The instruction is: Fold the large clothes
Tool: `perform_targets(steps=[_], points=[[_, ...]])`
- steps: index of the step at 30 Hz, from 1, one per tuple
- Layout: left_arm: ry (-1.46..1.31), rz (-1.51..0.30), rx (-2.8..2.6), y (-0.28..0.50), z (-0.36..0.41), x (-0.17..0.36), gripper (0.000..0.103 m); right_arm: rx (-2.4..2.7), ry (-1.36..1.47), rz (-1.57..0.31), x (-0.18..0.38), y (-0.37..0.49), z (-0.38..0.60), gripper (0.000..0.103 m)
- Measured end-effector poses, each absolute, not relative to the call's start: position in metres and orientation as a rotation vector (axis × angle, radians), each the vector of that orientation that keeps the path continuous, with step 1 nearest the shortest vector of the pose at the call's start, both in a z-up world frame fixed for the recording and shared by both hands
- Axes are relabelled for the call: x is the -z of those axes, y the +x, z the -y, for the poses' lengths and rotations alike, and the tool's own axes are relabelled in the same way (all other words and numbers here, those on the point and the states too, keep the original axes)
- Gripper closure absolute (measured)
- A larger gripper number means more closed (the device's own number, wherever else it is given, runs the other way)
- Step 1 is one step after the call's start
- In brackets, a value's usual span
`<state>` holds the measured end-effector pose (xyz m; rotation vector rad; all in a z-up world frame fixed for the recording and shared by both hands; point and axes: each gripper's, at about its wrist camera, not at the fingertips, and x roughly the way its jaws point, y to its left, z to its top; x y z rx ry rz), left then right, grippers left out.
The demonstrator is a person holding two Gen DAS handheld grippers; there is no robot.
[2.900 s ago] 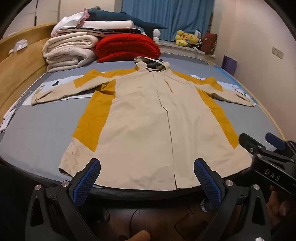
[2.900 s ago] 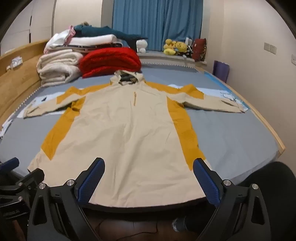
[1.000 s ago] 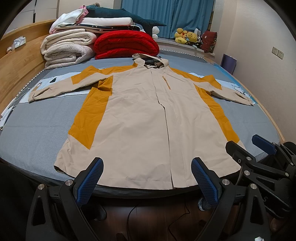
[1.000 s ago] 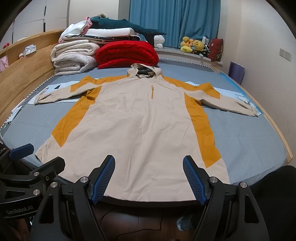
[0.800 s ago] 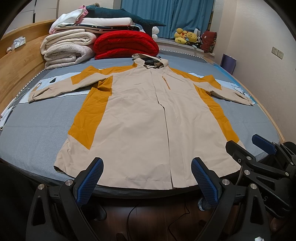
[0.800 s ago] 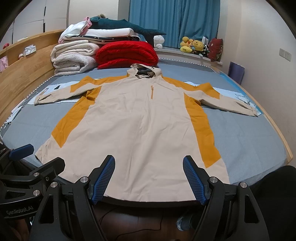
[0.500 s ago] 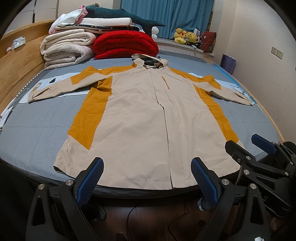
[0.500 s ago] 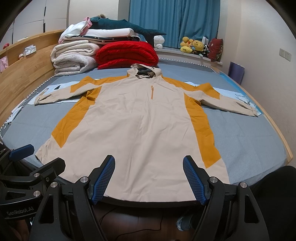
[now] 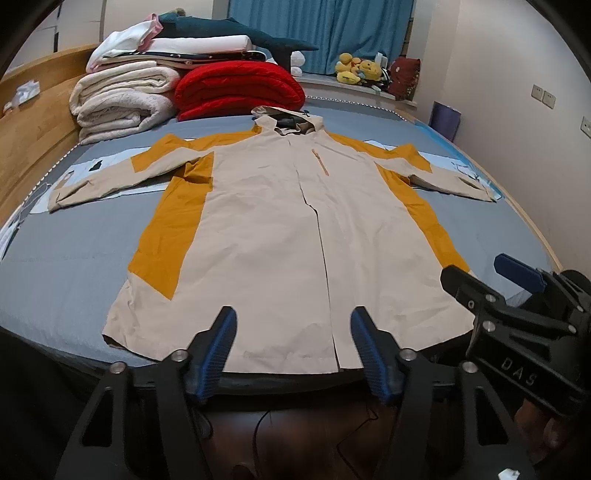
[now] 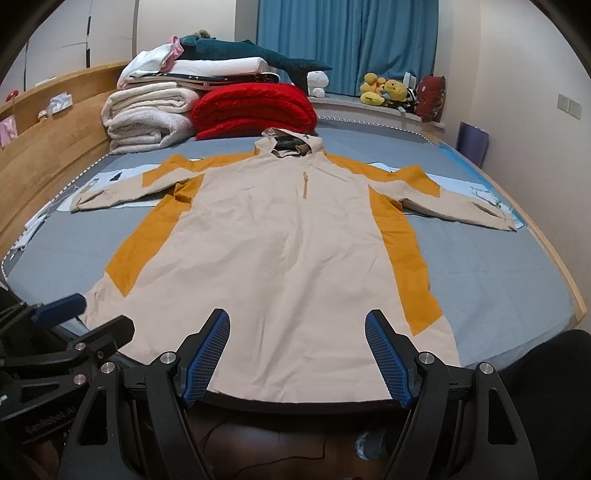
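I see the coat (image 9: pixel 280 236) spread flat and unfolded on the bed (image 9: pixel 74 258), sleeves out, so every fold remains, with both my left gripper (image 9: pixel 291 347) and right gripper (image 10: pixel 295 350) at the hem, fingers wide and empty.

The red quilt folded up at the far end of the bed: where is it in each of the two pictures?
Left wrist view: red quilt, upper centre-left, behind the jacket hood.
Right wrist view: red quilt, upper centre-left, again behind the hood.
Shared landmark: the blue curtain beyond it.
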<state>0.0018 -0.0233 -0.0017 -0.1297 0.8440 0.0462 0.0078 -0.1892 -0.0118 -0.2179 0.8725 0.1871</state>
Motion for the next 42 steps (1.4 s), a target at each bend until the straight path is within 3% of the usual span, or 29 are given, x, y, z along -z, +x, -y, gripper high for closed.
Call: perform_targets(steps=[15,18,22,34,42], points=[[-0.098,-0.740,-0.040,0.016,0.014,-0.040,0.056,-0.185,-0.139,-0.850,-0.017,0.027,0.195,0.027],[-0.183,-0.760,-0.049,0.036,-0.009,-0.041,0.062,-0.198,-0.131,-0.836,-0.026,0.041,0.195,0.037],[-0.194,-0.729,-0.075,0.073,-0.034,-0.052,0.071,-0.218,-0.129,-0.806,-0.038,0.074,0.188,0.040],[-0.138,-0.584,-0.166,0.198,-0.118,-0.077,0.071,-0.225,-0.135,-0.721,-0.054,0.225,0.156,0.040],[-0.210,-0.673,-0.249,0.265,-0.217,-0.040,0.071,-0.236,-0.154,-0.661,-0.049,0.320,0.121,0.040]])
